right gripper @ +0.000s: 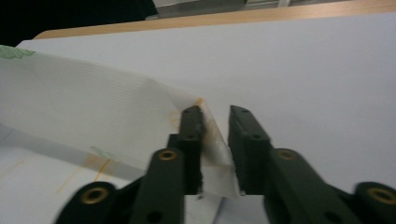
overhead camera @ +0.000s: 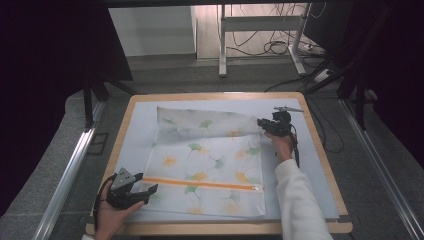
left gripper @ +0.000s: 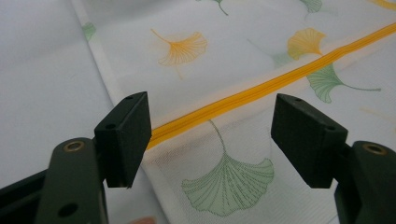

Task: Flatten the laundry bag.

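A pale grey mat [overhead camera: 140, 125] covers most of the wooden table [overhead camera: 220, 95], leaving a strip of bare wood along each edge. Beyond the table's far edge, a white metal desk frame [overhead camera: 260, 30] stands on the grey floor, with black cables [overhead camera: 272, 47] looped under it. An aluminium rail [overhead camera: 65, 175] runs along the floor beside the table's left edge.
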Tool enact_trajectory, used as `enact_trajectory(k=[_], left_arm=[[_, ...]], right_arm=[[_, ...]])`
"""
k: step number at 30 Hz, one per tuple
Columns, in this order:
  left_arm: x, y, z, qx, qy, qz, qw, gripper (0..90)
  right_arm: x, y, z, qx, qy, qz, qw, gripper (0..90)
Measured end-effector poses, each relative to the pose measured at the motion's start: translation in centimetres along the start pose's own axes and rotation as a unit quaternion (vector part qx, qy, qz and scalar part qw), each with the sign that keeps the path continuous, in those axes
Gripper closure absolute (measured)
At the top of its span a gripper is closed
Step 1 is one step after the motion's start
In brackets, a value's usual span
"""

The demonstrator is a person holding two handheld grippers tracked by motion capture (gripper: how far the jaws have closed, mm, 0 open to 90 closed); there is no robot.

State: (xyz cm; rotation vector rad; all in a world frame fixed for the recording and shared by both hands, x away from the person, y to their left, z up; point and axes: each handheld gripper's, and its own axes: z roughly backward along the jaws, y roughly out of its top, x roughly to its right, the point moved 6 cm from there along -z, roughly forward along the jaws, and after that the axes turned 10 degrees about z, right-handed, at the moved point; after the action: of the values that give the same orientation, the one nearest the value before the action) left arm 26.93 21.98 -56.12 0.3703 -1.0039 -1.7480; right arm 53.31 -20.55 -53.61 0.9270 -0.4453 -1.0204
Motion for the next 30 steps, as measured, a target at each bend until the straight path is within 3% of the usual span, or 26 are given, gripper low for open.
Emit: enact_trajectory(k=[2, 3, 8, 13, 18, 22, 26, 29, 30], left_arm=[[0.0, 0.0, 0.0, 0.000, 0.000, -0.001, 1.0000, 28.9], [0.0, 0.0, 0.0, 0.000, 0.000, 0.000, 1.0000, 28.9], [0.0, 0.0, 0.0, 0.000, -0.001, 0.000, 1.0000, 28.8], [0.0, 0.0, 0.0, -0.001, -0.001, -0.001, 1.0000, 28.9], [-0.1, 0.0, 0.0, 0.000, -0.001, 0.000, 1.0000, 28.8], [0.0, 0.0, 0.0, -0.001, -0.001, -0.002, 1.0000, 28.8], [0.2, 0.0, 0.0, -0.001, -0.003, -0.004, 1.0000, 28.8], [0.2, 0.0, 0.0, -0.002, -0.004, -0.004, 1.0000, 28.8], [0.3, 0.0, 0.0, -0.002, -0.004, -0.004, 1.0000, 28.8]], right_arm=[[0.2, 0.1, 0.2, 0.006, -0.003, -0.005, 1.0000, 63.6], [0.5, 0.3, 0.3, 0.008, -0.017, -0.003, 0.9998, 54.0], [1.0, 0.7, 0.7, 0.016, -0.022, -0.003, 0.9996, 46.9], [0.8, 0.4, 0.5, 0.007, -0.008, 0.003, 0.9999, 45.8], [-0.4, 0.1, 0.6, -0.013, 0.017, 0.010, 0.9997, 43.4], [-2.9, 0.0, 1.8, -0.029, 0.050, 0.047, 0.9973, 40.9], [-6.5, 0.2, 2.8, -0.042, 0.089, 0.093, 0.9908, 38.6], [-10.0, 0.3, 3.0, -0.058, 0.121, 0.135, 0.9817, 36.6], [-12.6, 0.3, 2.8, -0.065, 0.145, 0.158, 0.9747, 35.9]])
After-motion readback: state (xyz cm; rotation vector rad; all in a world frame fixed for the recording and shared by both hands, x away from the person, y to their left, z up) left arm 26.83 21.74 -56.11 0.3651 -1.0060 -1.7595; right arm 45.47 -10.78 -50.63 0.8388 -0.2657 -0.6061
